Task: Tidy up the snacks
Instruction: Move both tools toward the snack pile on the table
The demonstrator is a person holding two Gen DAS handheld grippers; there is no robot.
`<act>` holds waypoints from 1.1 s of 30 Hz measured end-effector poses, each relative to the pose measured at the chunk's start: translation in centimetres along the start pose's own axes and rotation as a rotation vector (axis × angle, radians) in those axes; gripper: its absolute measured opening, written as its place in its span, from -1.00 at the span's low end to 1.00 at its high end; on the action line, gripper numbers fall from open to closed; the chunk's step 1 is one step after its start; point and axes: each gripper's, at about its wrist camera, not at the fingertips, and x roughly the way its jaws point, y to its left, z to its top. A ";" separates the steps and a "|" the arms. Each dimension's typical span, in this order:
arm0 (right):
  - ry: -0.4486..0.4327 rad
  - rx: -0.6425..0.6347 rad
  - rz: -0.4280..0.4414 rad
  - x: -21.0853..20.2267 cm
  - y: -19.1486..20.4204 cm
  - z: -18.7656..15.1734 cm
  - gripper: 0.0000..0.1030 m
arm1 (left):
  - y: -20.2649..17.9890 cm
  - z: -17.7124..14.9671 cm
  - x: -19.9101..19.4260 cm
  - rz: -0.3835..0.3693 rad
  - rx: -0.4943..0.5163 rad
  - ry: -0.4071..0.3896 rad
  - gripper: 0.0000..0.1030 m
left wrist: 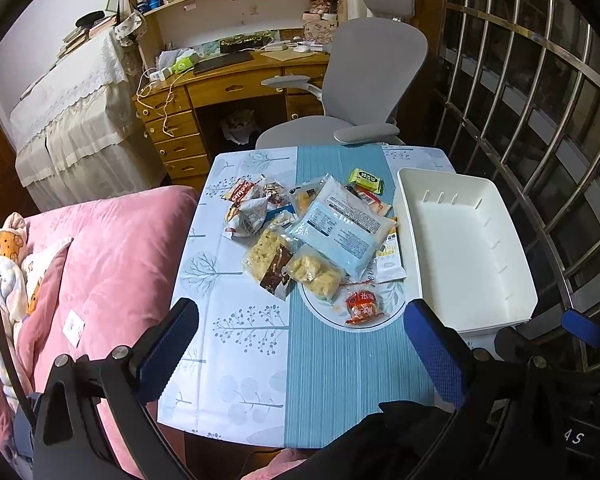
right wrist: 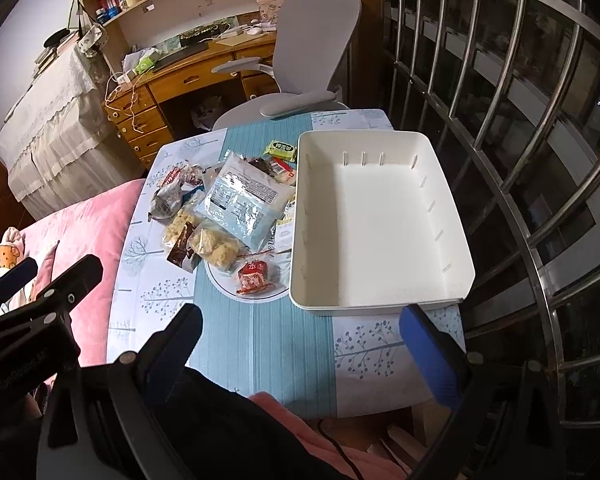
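- Left wrist view: I hold my left gripper (left wrist: 300, 340) spread wide with nothing between its fingers, above the near end of the table (left wrist: 244, 360). The white bin (left wrist: 516, 256) is my landmark: it is bare inside, its long axis running from near me toward the grey chair (left wrist: 376, 64). The snack pile (left wrist: 312, 228) lies just left of the bin, and a red packet (left wrist: 362, 306) sits at the pile's near end.
- Right wrist view: my right gripper (right wrist: 300, 338) is also released wide and holding nothing, hovering before the bin's (right wrist: 452, 216) near short wall. The long blue-white pouch (right wrist: 240, 204) points diagonally toward the bin's far left corner.
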 end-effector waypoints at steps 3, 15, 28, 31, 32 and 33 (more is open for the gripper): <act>0.008 -0.012 0.001 0.2 -0.2 0.3 0.92 | -0.2 0.0 0.1 0.009 -0.010 0.009 0.98; 0.027 -0.086 0.025 0.8 -0.4 1.2 0.92 | -0.6 -0.3 0.1 0.049 -0.053 0.034 0.98; 0.043 -0.123 0.087 2.0 -0.1 2.0 0.92 | 0.7 -0.6 0.0 0.083 -0.104 0.039 0.98; 0.049 -0.110 0.088 2.3 0.4 2.2 0.92 | 1.7 -0.4 0.2 0.079 -0.106 0.037 0.98; 0.051 -0.097 0.086 2.4 0.6 2.3 0.92 | 2.1 -0.4 0.4 0.078 -0.103 0.040 0.98; 0.054 -0.084 0.084 2.6 0.7 2.3 0.92 | 2.6 -0.3 0.7 0.078 -0.099 0.046 0.98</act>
